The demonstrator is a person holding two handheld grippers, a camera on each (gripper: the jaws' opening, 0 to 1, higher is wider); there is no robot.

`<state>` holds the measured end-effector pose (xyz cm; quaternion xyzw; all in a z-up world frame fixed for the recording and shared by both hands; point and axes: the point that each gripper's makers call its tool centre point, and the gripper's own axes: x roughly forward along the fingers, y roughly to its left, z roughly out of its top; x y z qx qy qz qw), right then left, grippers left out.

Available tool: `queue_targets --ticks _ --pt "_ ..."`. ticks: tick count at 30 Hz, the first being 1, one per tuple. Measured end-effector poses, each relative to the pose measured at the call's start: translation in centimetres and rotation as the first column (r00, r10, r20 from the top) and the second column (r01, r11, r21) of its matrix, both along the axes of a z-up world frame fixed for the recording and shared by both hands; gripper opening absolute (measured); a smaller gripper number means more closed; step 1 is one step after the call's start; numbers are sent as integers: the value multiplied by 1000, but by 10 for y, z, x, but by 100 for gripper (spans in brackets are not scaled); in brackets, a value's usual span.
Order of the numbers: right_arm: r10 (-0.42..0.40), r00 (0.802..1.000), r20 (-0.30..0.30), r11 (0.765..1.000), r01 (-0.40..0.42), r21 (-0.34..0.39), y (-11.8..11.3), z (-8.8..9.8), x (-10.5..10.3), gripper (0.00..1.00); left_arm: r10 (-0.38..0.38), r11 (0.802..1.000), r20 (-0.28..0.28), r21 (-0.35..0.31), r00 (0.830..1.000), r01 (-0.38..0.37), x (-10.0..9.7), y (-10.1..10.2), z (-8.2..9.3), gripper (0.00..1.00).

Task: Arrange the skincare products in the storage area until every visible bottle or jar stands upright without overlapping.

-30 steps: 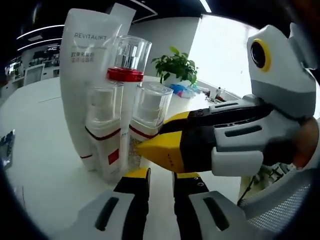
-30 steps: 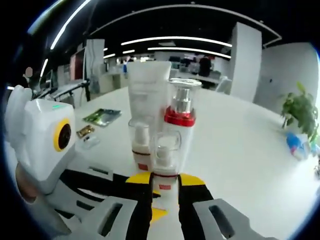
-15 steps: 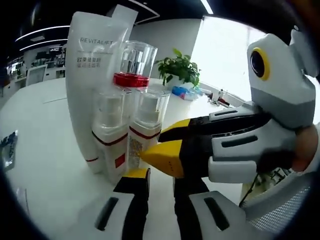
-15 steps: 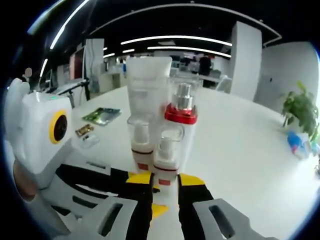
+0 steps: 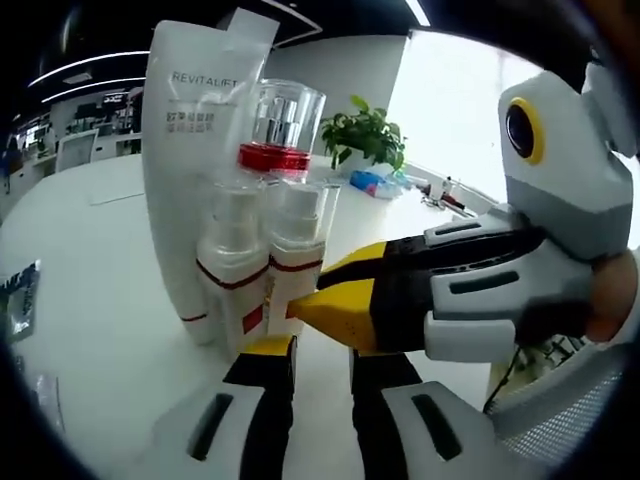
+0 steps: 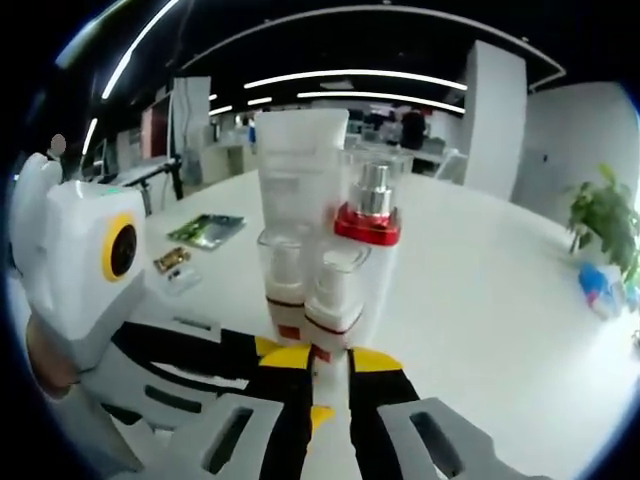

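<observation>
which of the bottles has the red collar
The tall pump bottle behind the two small ones; its red band sits under a clear cap, theirs are thin dark stripes.

Skincare cluster standing upright on the white surface (image 6: pixel 480 300)

The right gripper (image 6: pixel 330 372) points its yellow-tipped jaws, close together, at the base of a small clear-capped pump bottle (image 6: pixel 330 305); whether they touch it is unclear. A second small pump bottle (image 6: pixel 282 285) stands just beside it, a taller red-collared bottle (image 6: pixel 372 245) behind, and a white tube (image 6: pixel 297 170) at the back. The left gripper (image 6: pixel 290 352) reaches in from the left. A potted plant (image 6: pixel 605 225) sits far right.
</observation>
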<state>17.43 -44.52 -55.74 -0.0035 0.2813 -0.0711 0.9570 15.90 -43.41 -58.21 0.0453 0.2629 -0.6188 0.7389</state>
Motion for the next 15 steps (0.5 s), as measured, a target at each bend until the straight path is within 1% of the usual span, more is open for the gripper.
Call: queue_targets --ticks 8,15 --pt "10 1000 -13 1000 -10 -9 -1 -3 4 5 12 1000 7 13 1000 -13 3 2 -2 15" --pt "16 1000 -17 1000 -17 -23 -1 -2 4 4 6 1000 6 12 1000 -6 3 2 -1 16"
